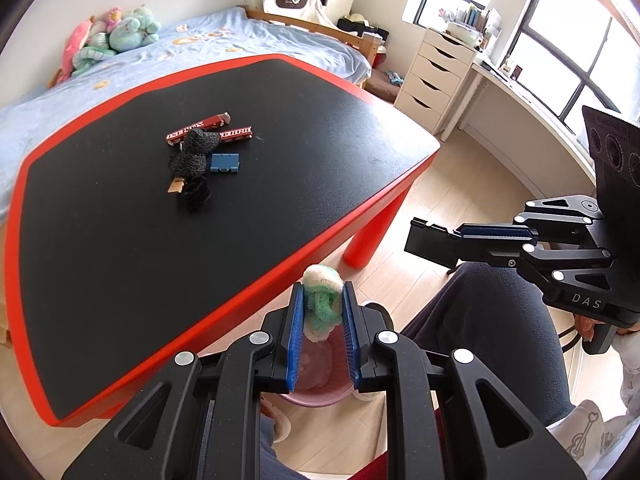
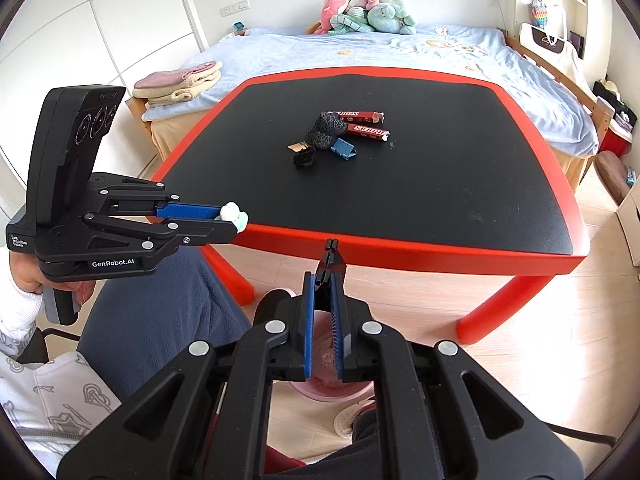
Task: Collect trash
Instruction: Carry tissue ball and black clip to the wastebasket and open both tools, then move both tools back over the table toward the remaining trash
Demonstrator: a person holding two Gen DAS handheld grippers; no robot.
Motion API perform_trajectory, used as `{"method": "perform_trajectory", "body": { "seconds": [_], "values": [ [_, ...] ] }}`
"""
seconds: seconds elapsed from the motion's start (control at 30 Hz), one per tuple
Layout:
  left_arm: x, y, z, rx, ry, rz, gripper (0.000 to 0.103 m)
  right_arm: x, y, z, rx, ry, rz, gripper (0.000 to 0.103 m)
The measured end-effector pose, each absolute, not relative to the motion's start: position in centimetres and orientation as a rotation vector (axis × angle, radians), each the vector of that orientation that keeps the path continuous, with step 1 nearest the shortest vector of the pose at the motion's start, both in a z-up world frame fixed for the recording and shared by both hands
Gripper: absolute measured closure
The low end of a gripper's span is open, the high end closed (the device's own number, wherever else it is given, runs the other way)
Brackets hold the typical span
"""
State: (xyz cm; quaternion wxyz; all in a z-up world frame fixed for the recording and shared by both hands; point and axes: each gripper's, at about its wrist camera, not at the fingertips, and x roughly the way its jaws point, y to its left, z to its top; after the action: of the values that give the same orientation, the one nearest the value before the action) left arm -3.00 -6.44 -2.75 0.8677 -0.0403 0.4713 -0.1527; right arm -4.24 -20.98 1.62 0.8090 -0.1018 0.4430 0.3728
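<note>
Your left gripper pinches a fuzzy green-and-white wad above the pink bin. Your right gripper is closed — holding nothing — beside the red-rimmed table.

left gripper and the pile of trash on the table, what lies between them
Only bare black tabletop lies between the left gripper, shut on a fuzzy green-white scrap, and the pile; left wrist view.

Between the ribbed blue pads of the left hand-held gripper, a fluffy green-and-white yarn wad. Ahead, the desk: matt, finely grained black top, smooth red plastic rim. Glossy red wrappers there; below the hand-held gripper, a smooth pink plastic bin.
</note>
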Motion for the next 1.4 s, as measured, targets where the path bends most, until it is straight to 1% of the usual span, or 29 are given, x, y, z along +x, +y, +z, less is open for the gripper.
{"method": "perform_trajectory", "body": {
  "seconds": [0.43, 0.5, 0.53, 0.6, 0.63, 0.67, 0.7, 0.73, 0.77, 0.87, 1.13, 1.4],
  "values": [
    [-3.3, -7.2, -3.3, -0.086, 1.003, -0.339, 0.085, -4.6, -21.1, 0.9, -0.2, 0.968, 0.818, 0.096],
    [-3.2, -7.4, -3.4, -0.09, 1.011, -0.352, 0.083, -4.6, -21.1, 0.9, -0.197, 0.975, 0.83, 0.095],
    [-3.1, -7.4, -3.5, -0.089, 1.014, -0.357, 0.081, -4.6, -21.1, 0.8, -0.2, 0.98, 0.831, 0.095],
    [-3.0, -7.6, -3.6, -0.082, 1.016, -0.355, 0.068, -4.5, -21.1, 0.7, -0.218, 0.981, 0.818, 0.093],
    [-3.0, -7.6, -3.6, -0.087, 1.012, -0.351, 0.045, -4.5, -21.0, 0.6, -0.232, 0.988, 0.808, 0.076],
    [-3.0, -7.5, -3.6, -0.092, 1.003, -0.342, 0.025, -4.4, -21.0, 0.5, -0.248, 0.991, 0.795, 0.042],
    [-3.0, -7.3, -3.5, -0.093, 0.99, -0.328, 0.017, -4.4, -21.0, 0.5, -0.242, 0.984, 0.792, 0.03],
    [-3.0, -7.2, -3.4, -0.09, 0.978, -0.315, 0.013, -4.4, -21.3, 0.6, -0.221, 0.976, 0.797, 0.018],
    [-3.0, -7.1, -3.5, -0.086, 0.984, -0.306, 0.012, -4.3, -21.4, 0.6, -0.209, 0.976, 0.789, 0.015],
    [-2.9, -6.7, -3.5, -0.086, 0.99, -0.283, 0.008, -4.0, -21.5, 0.3, -0.207, 0.983, 0.764, 0.013],
    [-3.1, -5.2, -3.3, -0.107, 0.986, -0.24, 0.008, -3.8, -21.9, 0.1, -0.167, 0.989, 0.747, 0.008],
    [-3.3, -4.9, -3.2, -0.116, 0.986, -0.223, 0.008, -3.7, -21.5, -0.1, -0.158, 1.0, 0.766, 0.006]
  ]
}}
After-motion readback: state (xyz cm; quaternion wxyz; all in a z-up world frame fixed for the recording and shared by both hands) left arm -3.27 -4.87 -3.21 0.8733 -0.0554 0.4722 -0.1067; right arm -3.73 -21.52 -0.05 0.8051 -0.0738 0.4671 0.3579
